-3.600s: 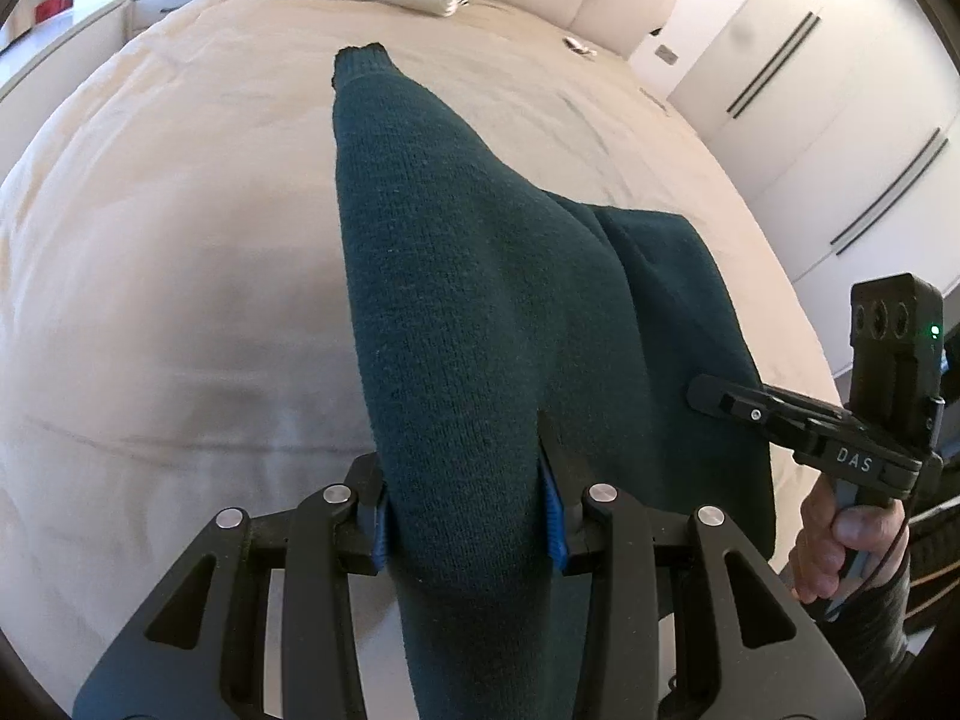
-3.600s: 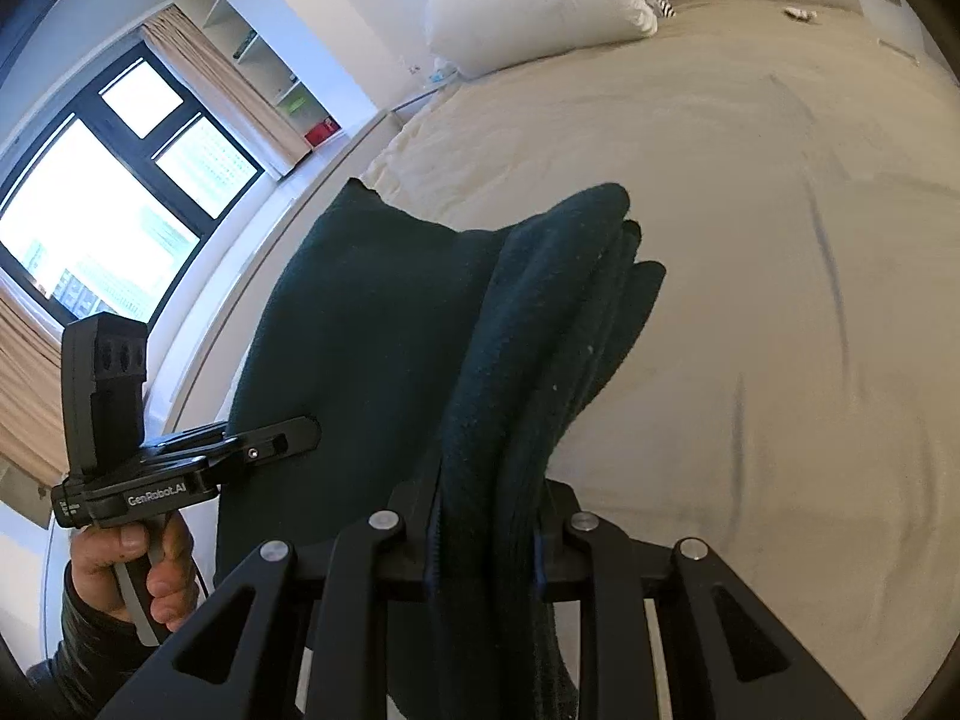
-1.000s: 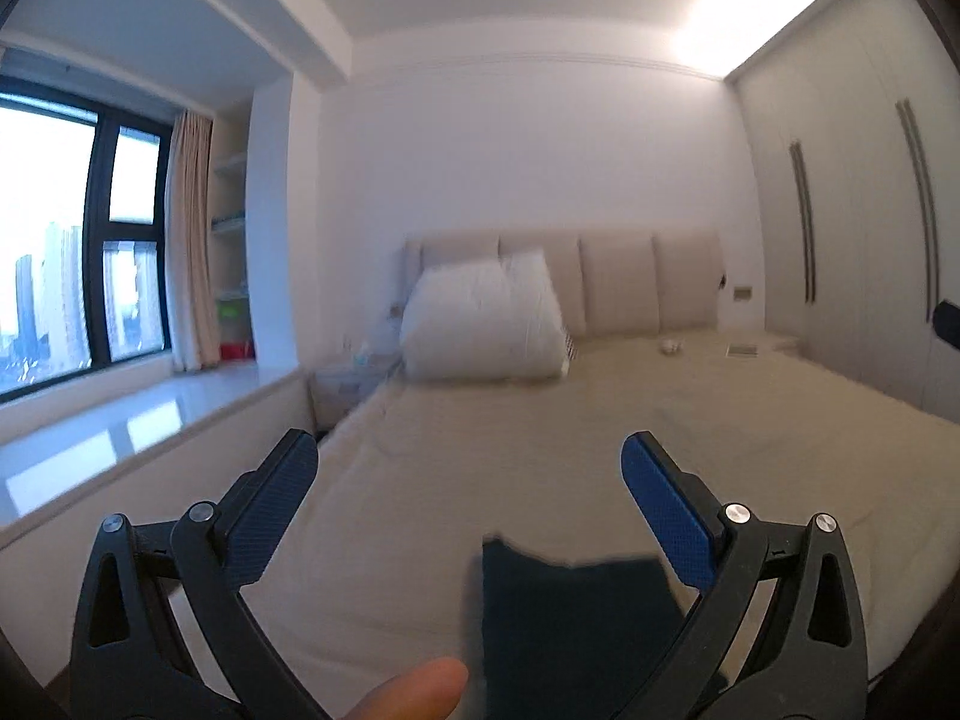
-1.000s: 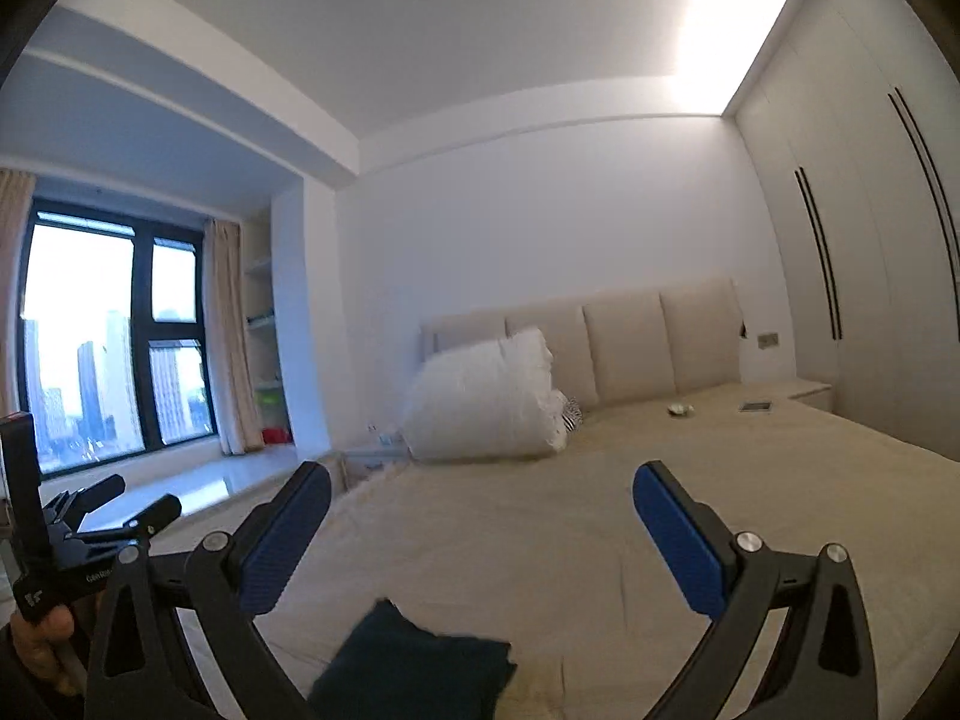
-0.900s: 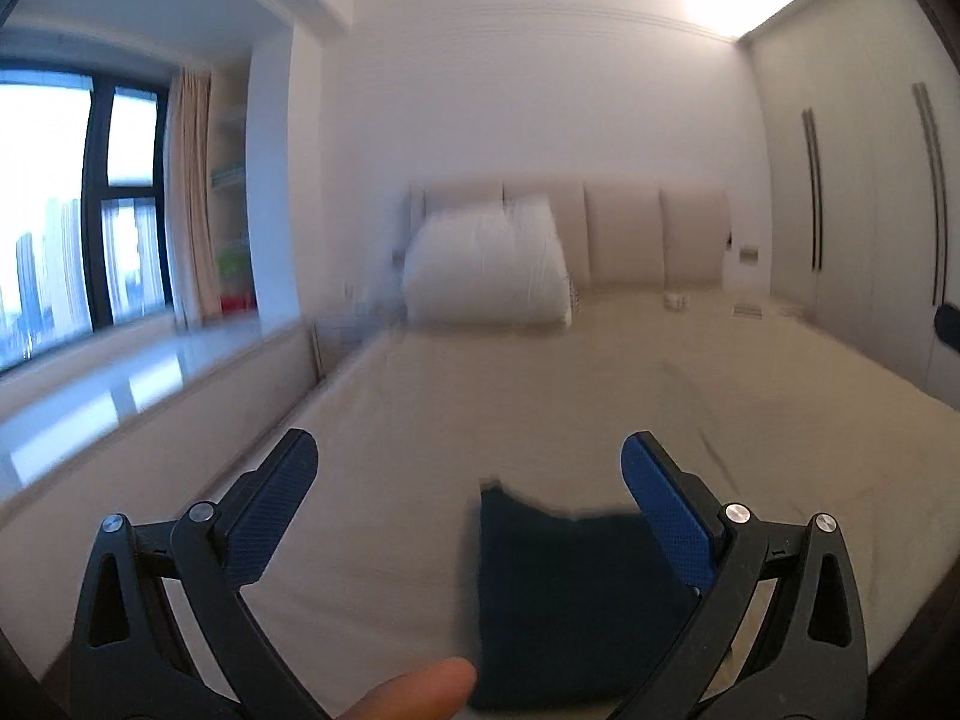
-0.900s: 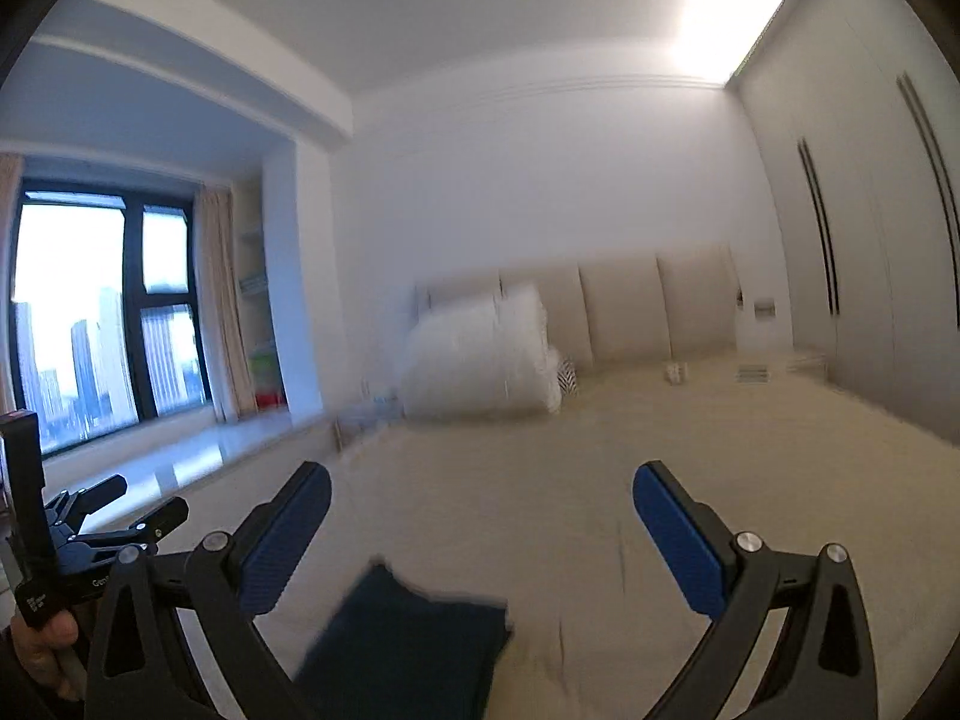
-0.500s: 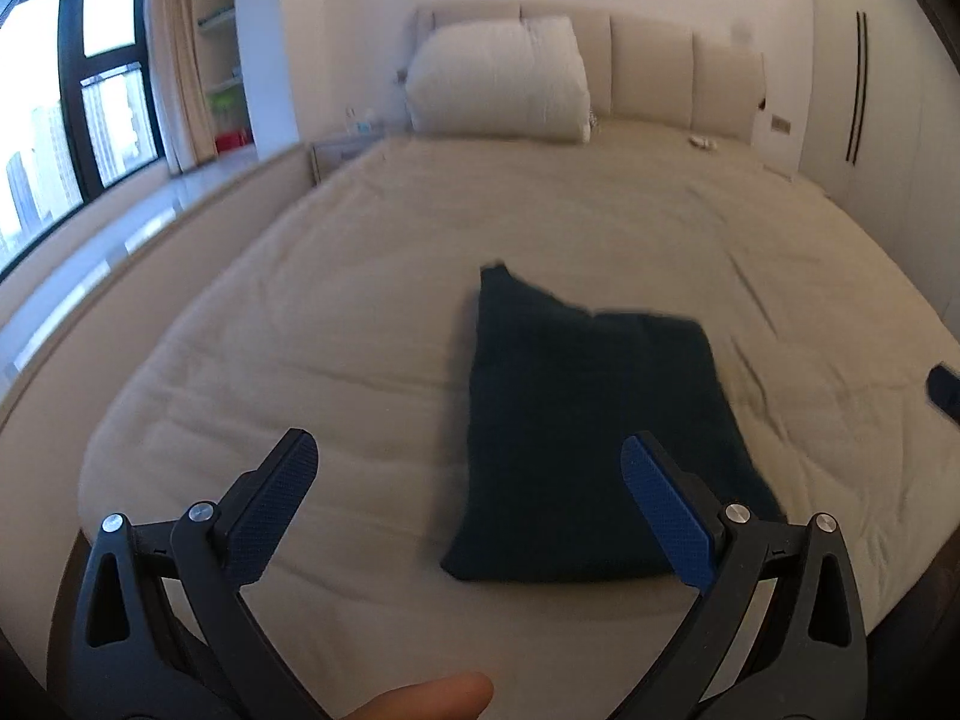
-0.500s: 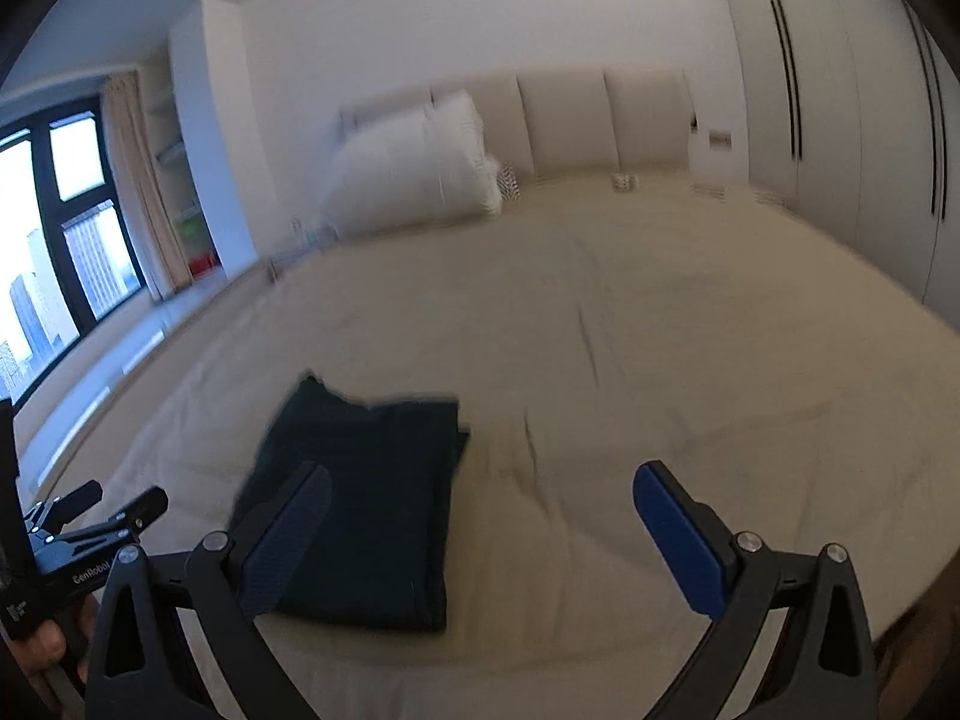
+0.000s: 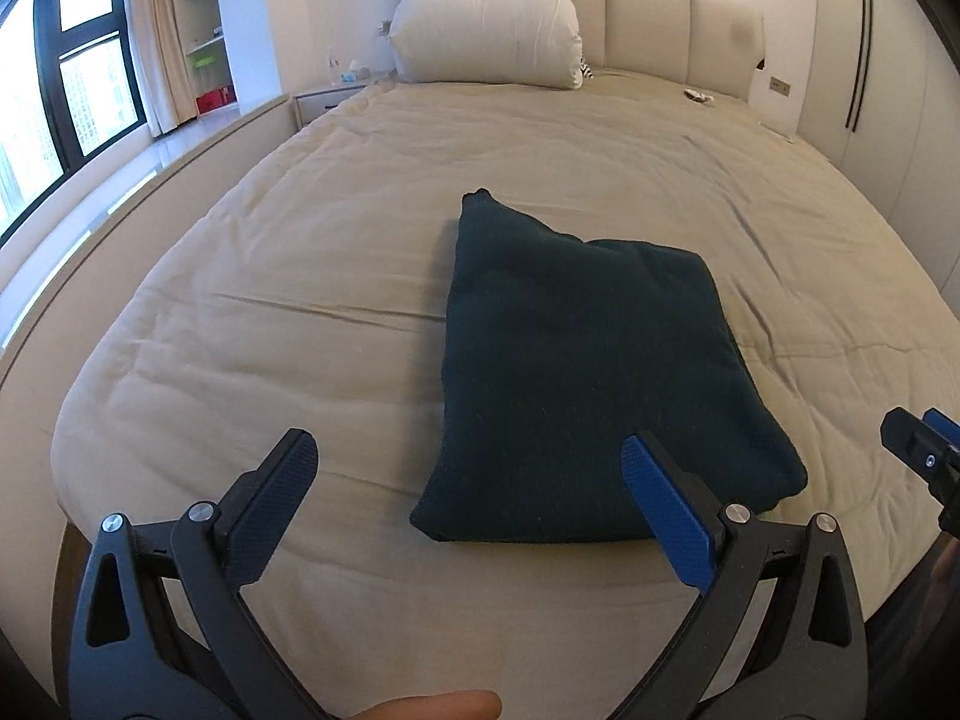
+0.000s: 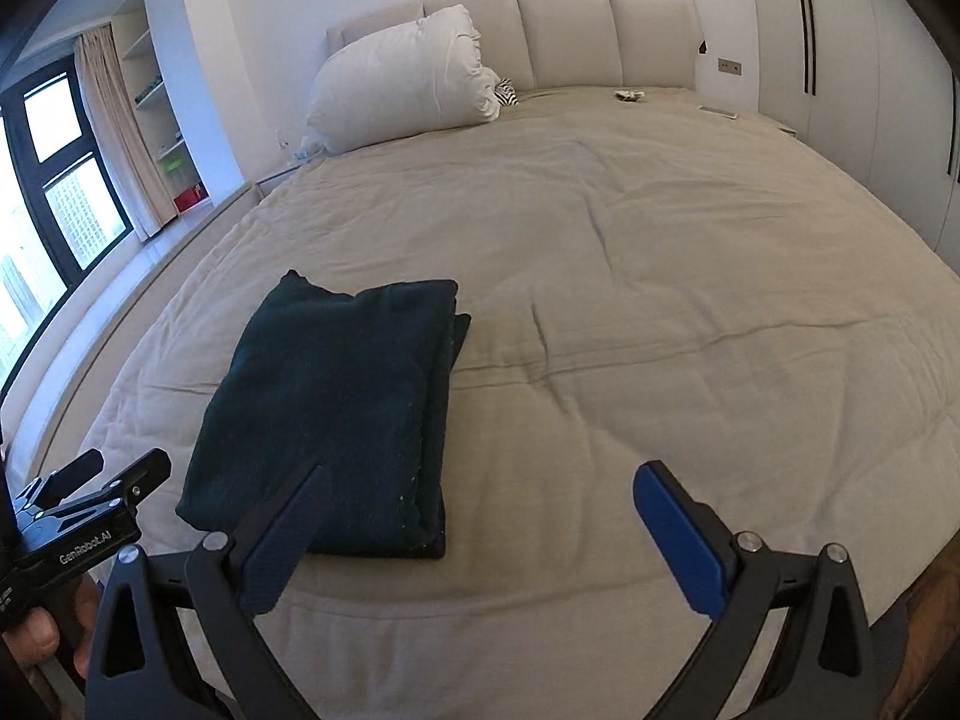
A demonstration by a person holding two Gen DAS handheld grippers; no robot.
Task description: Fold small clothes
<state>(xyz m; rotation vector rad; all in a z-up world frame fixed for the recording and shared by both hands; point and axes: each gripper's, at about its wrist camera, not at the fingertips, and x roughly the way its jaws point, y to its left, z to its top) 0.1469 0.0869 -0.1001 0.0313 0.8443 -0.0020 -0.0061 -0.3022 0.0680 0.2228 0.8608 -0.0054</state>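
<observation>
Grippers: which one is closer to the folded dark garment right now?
The left gripper: its blue right finger overlaps the dark green garment in its own view. The right gripper is centred over bare bedcover beside it. Both are open.

Beige bed (image 9: pixel 336 276), white pillow (image 9: pixel 486 27), window (image 10: pixel 57 180), wardrobe doors (image 10: pixel 840 60)

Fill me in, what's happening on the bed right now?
A person holds a gripper in each hand above the bed. Both the left gripper and right gripper are open and hold nothing. The dark green garment lies folded in a neat rectangle on the beige cover, near the foot end, untouched.
</observation>
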